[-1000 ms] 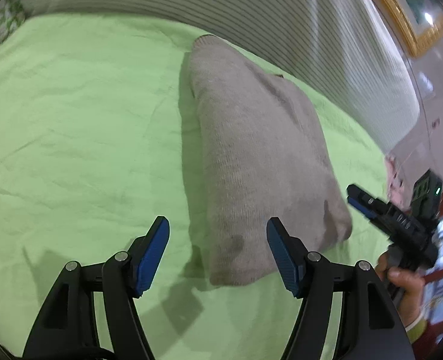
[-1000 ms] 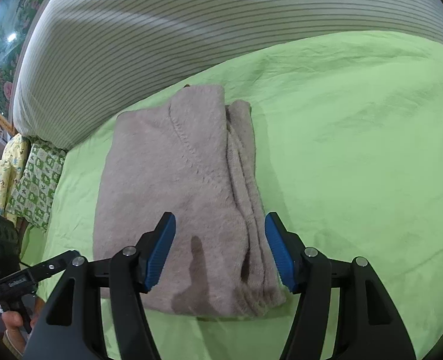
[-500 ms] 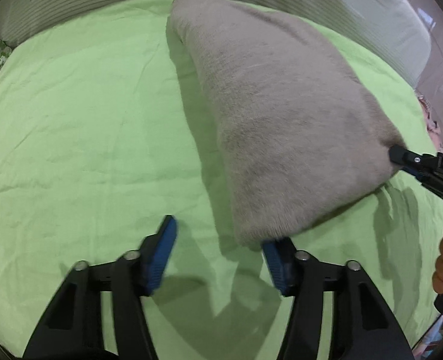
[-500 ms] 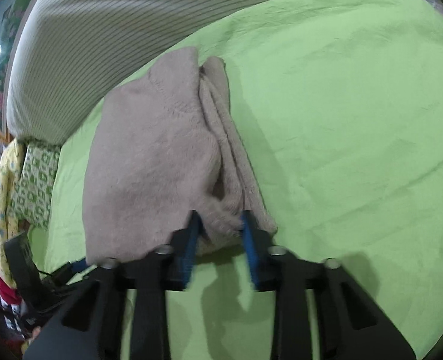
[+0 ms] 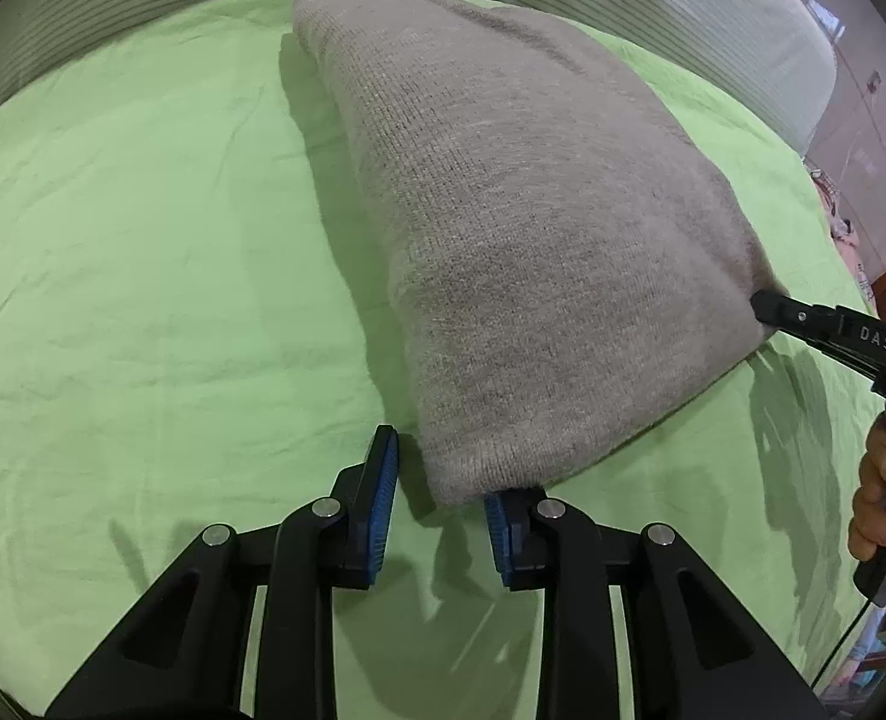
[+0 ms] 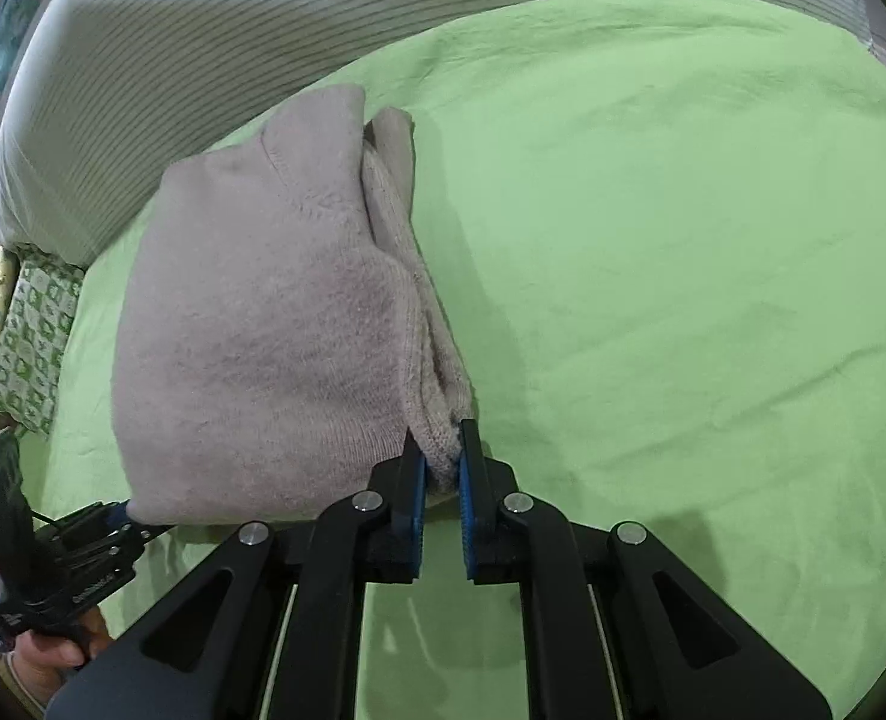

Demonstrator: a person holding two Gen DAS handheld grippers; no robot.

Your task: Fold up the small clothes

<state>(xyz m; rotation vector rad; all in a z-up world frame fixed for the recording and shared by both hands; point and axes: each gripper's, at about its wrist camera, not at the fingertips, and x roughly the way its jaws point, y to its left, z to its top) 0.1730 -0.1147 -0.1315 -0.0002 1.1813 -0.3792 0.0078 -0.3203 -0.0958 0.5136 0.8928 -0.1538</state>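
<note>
Right gripper (image 6: 442, 474), lower centre of right view: jaws clamped on near corner of sweater (image 6: 263, 330).
Left gripper (image 5: 440, 480), lower centre of left view: jaws apart, sweater (image 5: 533, 228) corner draped over right pad (image 5: 497, 528), left pad clear of fabric; grip not confirmed.
Sweater folded, beige knit, near edge raised, far end on green sheet (image 6: 653, 240), mid-frame.
Striped bedding (image 6: 233, 30) across top.
Patterned green-white cloth (image 6: 23, 324) at left edge of right view.
</note>
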